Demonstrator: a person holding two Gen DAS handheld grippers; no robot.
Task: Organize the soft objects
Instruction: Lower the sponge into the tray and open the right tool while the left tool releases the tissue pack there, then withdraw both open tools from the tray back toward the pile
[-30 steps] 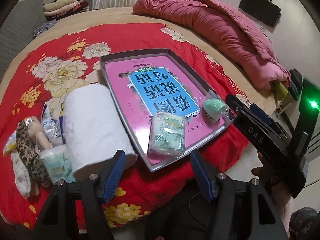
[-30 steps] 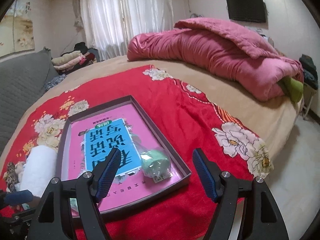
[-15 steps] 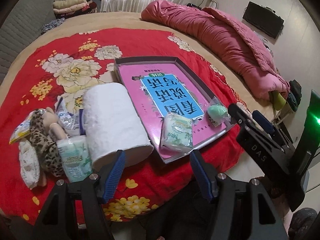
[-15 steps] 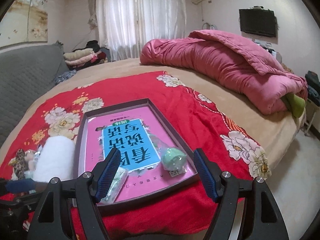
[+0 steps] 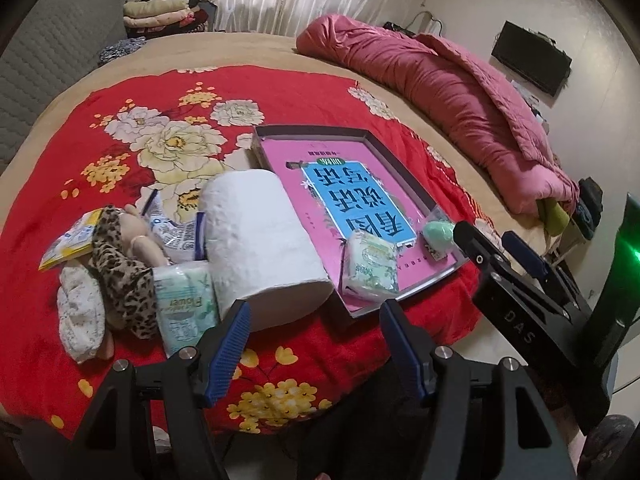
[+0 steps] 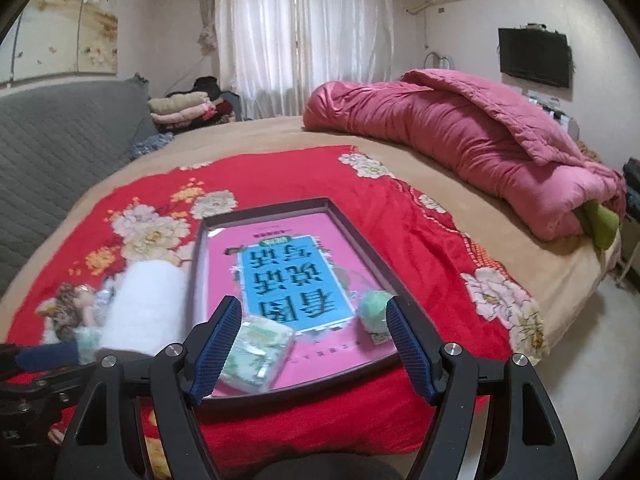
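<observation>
Black left gripper (image 5: pixel 314 354) and right gripper (image 6: pixel 314 346) (silver screws throughout) carry ribbed blue pads (image 5: pixel 227 354).

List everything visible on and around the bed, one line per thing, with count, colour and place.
tray: one, dark rim, pink printed liner, on the red blanket.
tissue pack: one, green-white, in the tray's near corner.
sponge: one, mint green, bagged, in the tray.
paper roll: one, white, lying beside the tray.
Flower pack: one, pale green, beside the roll.
doll: one, leopard print, far left.
quilt: one, pink, heaped on the bed.
left gripper: black, blue pads, open, empty.
right gripper: same, open, empty.
</observation>
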